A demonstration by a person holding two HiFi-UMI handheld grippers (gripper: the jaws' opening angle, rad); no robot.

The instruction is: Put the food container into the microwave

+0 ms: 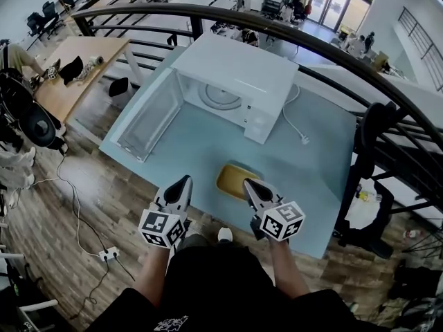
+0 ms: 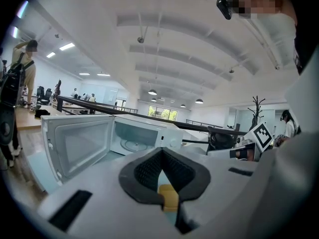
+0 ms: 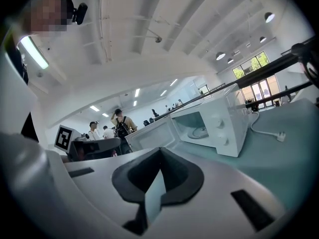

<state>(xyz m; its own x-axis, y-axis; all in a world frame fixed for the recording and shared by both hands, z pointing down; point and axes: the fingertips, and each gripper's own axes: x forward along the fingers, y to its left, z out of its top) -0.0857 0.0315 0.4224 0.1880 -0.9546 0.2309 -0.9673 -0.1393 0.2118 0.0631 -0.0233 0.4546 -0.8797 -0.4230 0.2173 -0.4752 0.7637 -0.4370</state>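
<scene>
Container [image 1: 232, 180] looks light, stiff, maybe slick; its side rims seem the best hold. Left gripper [image 1: 183, 183] and right gripper [image 1: 249, 185] flank it, jaws pressed together, empty.

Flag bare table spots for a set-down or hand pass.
Free: the table stretch between the open door of the microwave and the food container, straight ahead of the cavity; also the right side, beyond the power cord. Crowded: the near edge, where the container sits by the right gripper, left gripper alongside.
</scene>
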